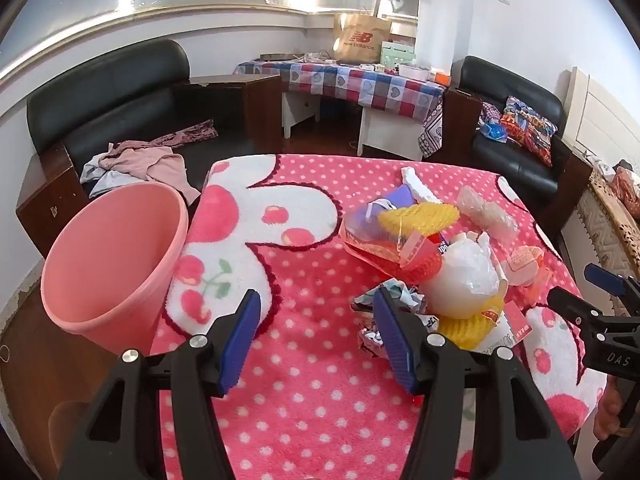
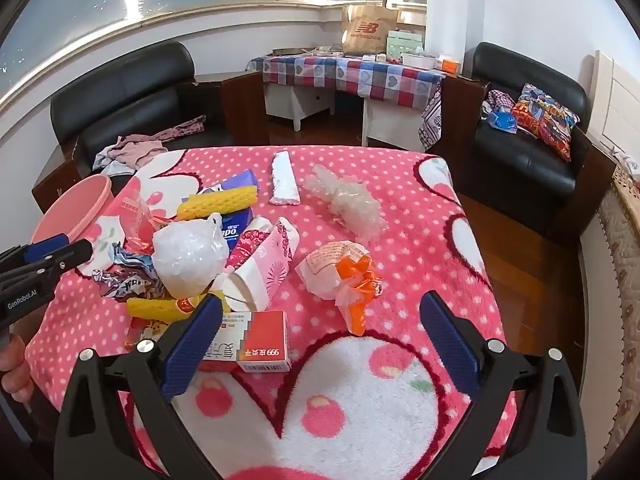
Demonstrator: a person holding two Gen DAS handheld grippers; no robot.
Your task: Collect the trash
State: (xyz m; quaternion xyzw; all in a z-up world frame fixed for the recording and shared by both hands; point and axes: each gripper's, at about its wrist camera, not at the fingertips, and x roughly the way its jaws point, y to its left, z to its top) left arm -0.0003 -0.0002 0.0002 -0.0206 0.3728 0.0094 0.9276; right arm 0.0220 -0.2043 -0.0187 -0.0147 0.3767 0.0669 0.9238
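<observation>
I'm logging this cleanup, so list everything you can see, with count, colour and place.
bin: one, pink, left of the table
blanket: one, pink with white dots, covering the table
foam nets: two, yellow, in the pile
plastic bag: one, white, pile centre
medicine box: one, red and white, near edge
foam strip: one, white, far side
bubble wrap: one, clear, far right
armchairs: two, black, behind
left claw: open, empty
right claw: open, empty

A brown paper bag (image 2: 370,34) on the far bench read "new balance". My left claw (image 2: 86,250) bore "GenRobot.AI"; my right claw (image 1: 582,292), "DAS". A red-and-white box (image 2: 262,342) showed "999".
</observation>
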